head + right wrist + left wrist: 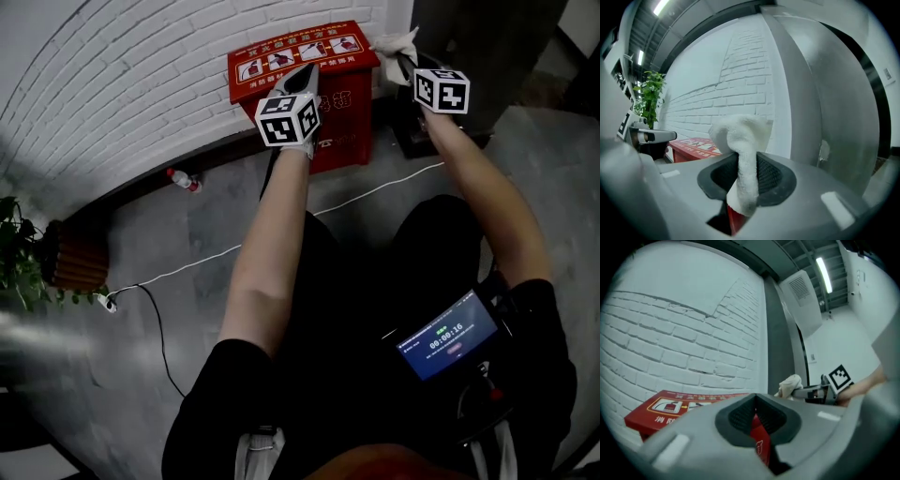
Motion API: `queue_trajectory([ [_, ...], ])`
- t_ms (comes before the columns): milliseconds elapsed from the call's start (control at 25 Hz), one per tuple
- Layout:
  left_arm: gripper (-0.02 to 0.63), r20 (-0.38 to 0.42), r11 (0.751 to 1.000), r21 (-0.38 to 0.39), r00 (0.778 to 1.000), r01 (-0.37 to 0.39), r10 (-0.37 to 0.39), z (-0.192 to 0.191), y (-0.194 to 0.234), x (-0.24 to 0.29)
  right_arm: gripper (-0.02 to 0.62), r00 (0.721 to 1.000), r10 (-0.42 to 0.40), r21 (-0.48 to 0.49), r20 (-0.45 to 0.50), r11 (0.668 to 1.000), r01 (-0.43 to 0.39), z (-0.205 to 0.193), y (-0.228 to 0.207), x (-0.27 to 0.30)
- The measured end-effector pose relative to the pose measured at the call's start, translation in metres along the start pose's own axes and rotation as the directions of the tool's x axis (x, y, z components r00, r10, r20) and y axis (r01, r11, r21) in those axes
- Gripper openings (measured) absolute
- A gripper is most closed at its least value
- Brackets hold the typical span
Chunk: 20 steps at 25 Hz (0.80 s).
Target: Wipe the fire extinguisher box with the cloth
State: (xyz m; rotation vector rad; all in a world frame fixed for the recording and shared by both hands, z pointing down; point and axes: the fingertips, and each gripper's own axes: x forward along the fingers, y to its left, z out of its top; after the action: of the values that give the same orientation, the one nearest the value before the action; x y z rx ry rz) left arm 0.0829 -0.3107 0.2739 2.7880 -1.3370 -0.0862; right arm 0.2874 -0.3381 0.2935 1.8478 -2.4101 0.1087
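Fire extinguisher box (281,64), red, standing on the floor against the white brick wall (112,84), labelled top upward; right gripper (740,187) with jaws clamped on a white cloth (740,136), the free wad bunching out beyond the tips, presumably so that it can serve as the wiping pad; cloth held at the box's right rear corner, beside the grey pillar (820,103), contact with the box not discernible; left gripper (756,416), jaws together and holding nothing, poised over the box top, probably to steady it; wiping judged barely begun, if at all.
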Motion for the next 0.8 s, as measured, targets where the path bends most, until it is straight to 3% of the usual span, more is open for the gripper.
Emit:
queue_trajectory([
  [200, -0.002, -0.007, 0.999, 0.041, 1.0, 0.013, -0.013, 0.022, -0.002, 0.02, 0.098, 0.999, 0.039, -0.02, 0.001, 0.999, -0.039, 0.021, 0.001, 0.016],
  [480, -0.002, -0.007, 0.997, 0.071, 1.0, 0.01, -0.009, 0.056, 0.019, 0.05, 0.098, 0.993, 0.119, -0.239, -0.014, 0.964, -0.119, 0.088, 0.019, 0.072],
  [640, -0.001, -0.037, 0.997, 0.083, 0.999, -0.007, 0.01, 0.073, 0.04, 0.059, 0.098, 0.979, 0.177, -0.368, -0.097, 0.908, -0.201, 0.113, 0.045, 0.102],
  [800, -0.002, -0.076, 0.992, 0.127, 0.997, -0.015, 0.024, 0.08, 0.06, 0.074, 0.098, 0.966, 0.192, -0.528, -0.175, 0.81, -0.256, 0.108, 0.059, 0.142],
])
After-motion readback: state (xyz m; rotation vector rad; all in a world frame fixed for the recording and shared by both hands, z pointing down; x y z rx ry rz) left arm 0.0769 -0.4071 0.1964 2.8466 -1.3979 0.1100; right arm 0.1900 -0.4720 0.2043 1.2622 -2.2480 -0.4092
